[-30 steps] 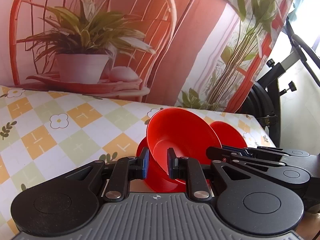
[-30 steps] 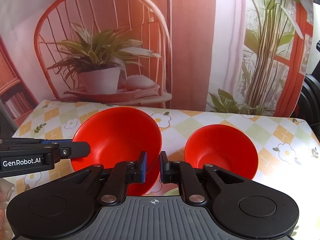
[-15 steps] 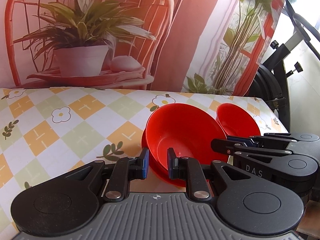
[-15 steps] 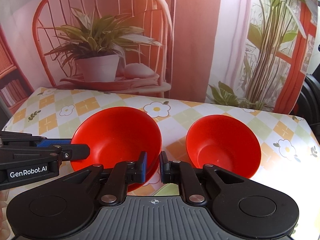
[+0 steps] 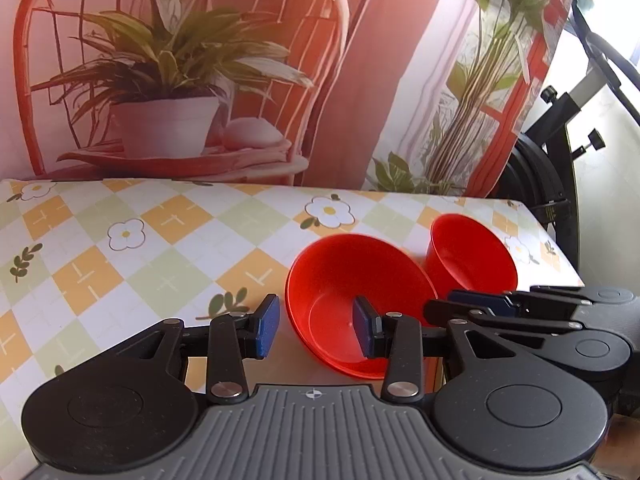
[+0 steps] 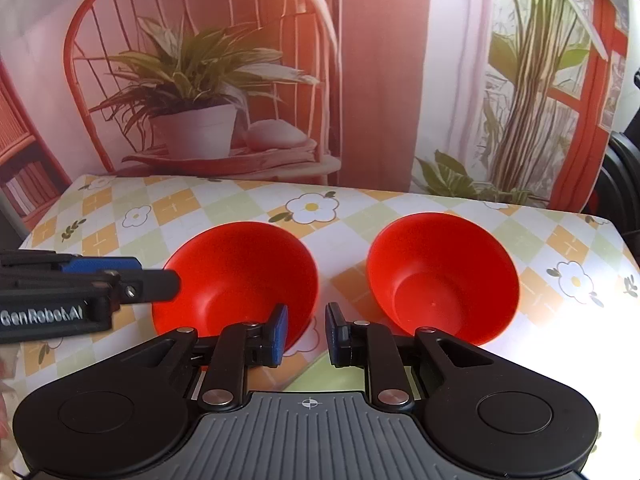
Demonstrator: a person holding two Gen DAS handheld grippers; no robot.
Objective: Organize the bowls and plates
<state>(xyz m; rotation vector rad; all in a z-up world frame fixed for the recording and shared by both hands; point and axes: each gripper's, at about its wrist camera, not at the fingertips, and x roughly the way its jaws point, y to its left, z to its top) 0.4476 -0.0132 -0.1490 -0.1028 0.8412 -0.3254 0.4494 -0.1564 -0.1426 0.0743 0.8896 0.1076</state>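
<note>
Red plastic: two bowls sit upright on a checked tablecloth (image 6: pixel 192 204), near each other but apart. The left gripper (image 5: pixel 316 330) is wide open, gripping nothing, its jaws either side of the left bowl's (image 5: pixel 344 280) near rim. The right gripper (image 6: pixel 306 334) is slightly open and empty, just before the gap between that bowl and the right bowl (image 6: pixel 440 276)

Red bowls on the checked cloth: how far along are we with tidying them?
Done: nothing stacked; the left red bowl and right red bowl stand apart on the tablecloth. In hand: nothing; the left hand-held gripper and right hand-held gripper are open. Left: nesting the bowls.
</note>
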